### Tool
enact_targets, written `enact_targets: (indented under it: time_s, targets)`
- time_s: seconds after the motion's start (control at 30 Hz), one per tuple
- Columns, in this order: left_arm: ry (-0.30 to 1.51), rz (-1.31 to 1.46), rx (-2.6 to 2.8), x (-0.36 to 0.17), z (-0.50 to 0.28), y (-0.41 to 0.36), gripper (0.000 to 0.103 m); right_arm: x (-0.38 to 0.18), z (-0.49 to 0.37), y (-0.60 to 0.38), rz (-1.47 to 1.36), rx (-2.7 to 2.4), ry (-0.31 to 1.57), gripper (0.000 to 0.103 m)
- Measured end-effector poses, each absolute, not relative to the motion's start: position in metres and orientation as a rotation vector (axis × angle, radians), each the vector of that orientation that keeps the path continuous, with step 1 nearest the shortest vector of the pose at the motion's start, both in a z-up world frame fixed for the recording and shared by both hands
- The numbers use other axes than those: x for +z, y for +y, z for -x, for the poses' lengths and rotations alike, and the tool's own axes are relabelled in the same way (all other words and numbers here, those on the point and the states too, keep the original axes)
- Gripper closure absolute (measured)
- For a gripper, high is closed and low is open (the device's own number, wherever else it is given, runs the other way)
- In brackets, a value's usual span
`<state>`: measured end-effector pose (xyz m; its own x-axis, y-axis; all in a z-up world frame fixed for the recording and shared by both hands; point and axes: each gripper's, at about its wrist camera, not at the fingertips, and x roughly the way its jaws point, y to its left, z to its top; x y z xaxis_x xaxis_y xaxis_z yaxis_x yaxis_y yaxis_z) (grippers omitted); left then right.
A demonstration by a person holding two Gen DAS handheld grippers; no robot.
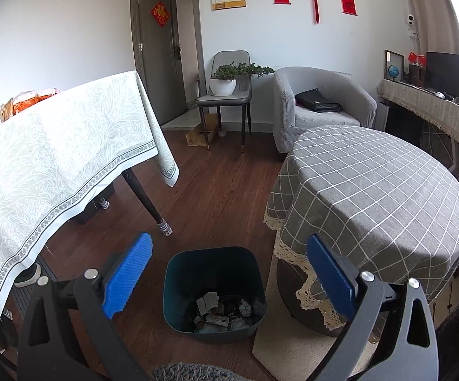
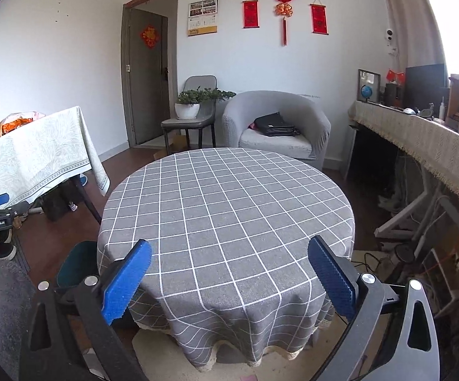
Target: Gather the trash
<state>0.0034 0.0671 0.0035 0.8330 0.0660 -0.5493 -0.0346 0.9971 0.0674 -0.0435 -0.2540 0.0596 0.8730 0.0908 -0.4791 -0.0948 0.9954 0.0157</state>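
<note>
Round grey-checked surface in a lived-in room, upright dark bin of crumpled trash on wood floor, mouth up, left claw and right claw both wide, holding nothing.

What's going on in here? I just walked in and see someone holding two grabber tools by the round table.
A person is collecting trash with a two-finger gripper in each hand. The left gripper is open and empty above the dark bin on the floor, which already holds crumpled paper and scraps. The right gripper is also open and empty, over the near edge of the round table with the grey checked cloth. No trash shows on that tabletop.
</note>
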Motion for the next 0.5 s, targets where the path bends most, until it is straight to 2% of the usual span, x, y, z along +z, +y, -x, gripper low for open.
enact_targets:
  time_s: [0.5]
  targets:
    - [0.584, -0.046, 0.042, 0.0043, -0.003, 0.0681, 0.003, 0.061, 0.0424, -0.2517, -0.002, 0.112, 0.505, 0.003]
